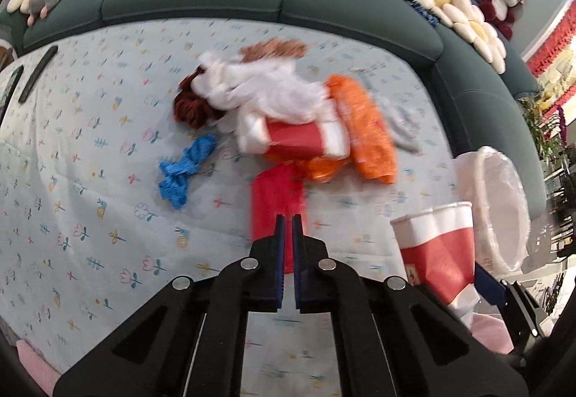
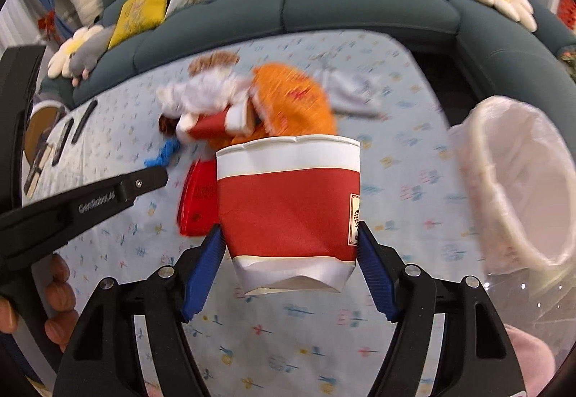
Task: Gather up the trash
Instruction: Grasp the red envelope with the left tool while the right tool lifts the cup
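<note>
My right gripper is shut on a red and white paper cup and holds it above the table, left of the white lined bin. The cup and the bin also show at the right of the left wrist view. My left gripper is shut and empty, just short of a red wrapper. Behind it lies a trash pile: a second red cup, white tissue, orange bag, blue wrapper and brown wrapper.
The table has a pale blue flowered cloth. A green sofa with yellow cushions and plush toys curves behind it. Two dark remotes lie at the far left. A grey crumpled piece lies right of the pile.
</note>
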### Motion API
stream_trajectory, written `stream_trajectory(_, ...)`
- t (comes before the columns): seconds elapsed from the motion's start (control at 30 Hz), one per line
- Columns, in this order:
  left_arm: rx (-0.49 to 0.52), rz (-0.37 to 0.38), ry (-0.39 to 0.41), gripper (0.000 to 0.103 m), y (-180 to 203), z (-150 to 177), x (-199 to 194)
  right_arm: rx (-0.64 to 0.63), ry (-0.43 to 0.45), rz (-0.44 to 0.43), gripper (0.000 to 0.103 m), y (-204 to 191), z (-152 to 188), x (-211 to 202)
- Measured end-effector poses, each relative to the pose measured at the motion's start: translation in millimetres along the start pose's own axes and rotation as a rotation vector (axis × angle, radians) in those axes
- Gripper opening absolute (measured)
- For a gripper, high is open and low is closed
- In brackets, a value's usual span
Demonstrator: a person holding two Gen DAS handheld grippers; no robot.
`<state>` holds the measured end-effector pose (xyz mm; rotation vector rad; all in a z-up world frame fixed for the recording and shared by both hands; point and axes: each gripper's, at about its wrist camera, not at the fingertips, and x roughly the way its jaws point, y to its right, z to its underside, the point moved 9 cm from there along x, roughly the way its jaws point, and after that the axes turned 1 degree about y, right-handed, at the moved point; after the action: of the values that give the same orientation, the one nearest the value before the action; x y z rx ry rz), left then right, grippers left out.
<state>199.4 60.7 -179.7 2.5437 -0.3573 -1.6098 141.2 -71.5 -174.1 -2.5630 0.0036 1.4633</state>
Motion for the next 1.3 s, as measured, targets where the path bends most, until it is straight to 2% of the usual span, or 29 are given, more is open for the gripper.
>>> stream_trajectory(0.23,0.082,0.039,0.066,0.003,66,-14,-32,0.063,0.074,0.053,0.069,52,-17,-46)
stream_trajectory(0.47,0.134,0.094,0.098,0.002,125,-24,-53,0.095,0.134,0.138,0.069,109,-27,-86)
stream_trajectory(0.63,0.156,0.086,0.109,0.006,137,-24,-57,0.134,0.140,0.150,0.069,132,-22,-96)
stream_trajectory(0.67,0.148,0.066,0.108,0.015,130,-22,-55,0.134,0.136,0.149,0.069,134,-19,-95)
stream_trajectory(0.7,0.136,0.038,0.102,0.041,121,-19,-50,0.132,0.132,0.147,0.069,134,-17,-95)
stream_trajectory(0.77,0.100,-0.023,0.100,0.068,98,-13,-43,0.125,0.123,0.138,0.069,129,-12,-91)
stream_trajectory(0.9,0.042,-0.097,0.049,0.069,49,-1,-13,0.118,0.097,0.116,0.069,116,-7,-75)
stream_trajectory(1.13,-0.029,-0.148,-0.055,0.068,-7,20,37,0.102,0.046,0.087,0.069,82,-7,-41)
stream_trajectory(1.23,-0.048,-0.135,-0.094,0.053,-17,26,53,0.096,0.025,0.077,0.069,70,-10,-28)
stream_trajectory(1.3,-0.057,-0.125,-0.115,0.036,-21,29,61,0.085,0.015,0.076,0.069,64,-11,-21)
